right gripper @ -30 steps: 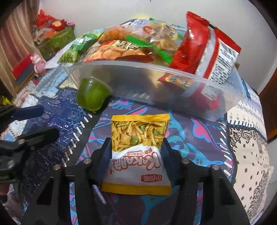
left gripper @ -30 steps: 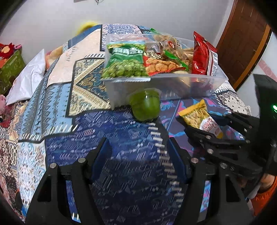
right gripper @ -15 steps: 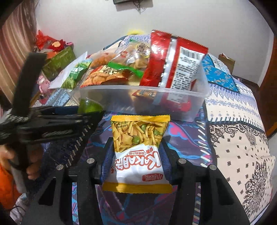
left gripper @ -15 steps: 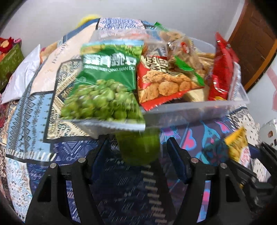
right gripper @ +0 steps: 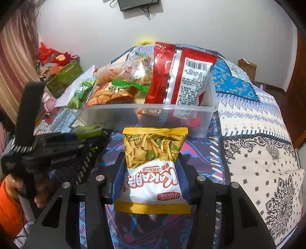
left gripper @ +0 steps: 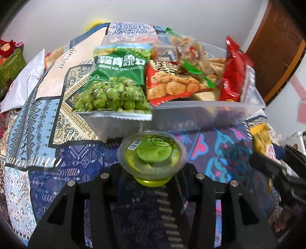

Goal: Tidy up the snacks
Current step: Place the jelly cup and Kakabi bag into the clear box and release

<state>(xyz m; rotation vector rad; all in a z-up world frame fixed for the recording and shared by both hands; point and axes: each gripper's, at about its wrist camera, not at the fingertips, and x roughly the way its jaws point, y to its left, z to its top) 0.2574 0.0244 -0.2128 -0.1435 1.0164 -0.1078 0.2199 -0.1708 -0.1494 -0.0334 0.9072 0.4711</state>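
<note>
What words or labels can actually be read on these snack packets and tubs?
"XIANG WEI QING WAN DO", cut off at the edge, stands on the green pea bag; its large Chinese characters are too blurred to read.
"KAKA", upside down, stands on the yellow snack packet; the Chinese beside it is unclear.
The red bag shows a barcode and fine print, too small to read.
The green jelly cup has a stamp and barcode, unreadable.

i'm in a bedroom at home: my work surface is a bed (right gripper: 258,145) under a patchwork quilt (left gripper: 38,118), with a white pillow (left gripper: 23,86) near its far left corner. a wooden door (left gripper: 277,44) stands off to the right, a curtain (right gripper: 13,63) hangs left, and a small screen (right gripper: 137,3) is mounted on the white wall.
</note>
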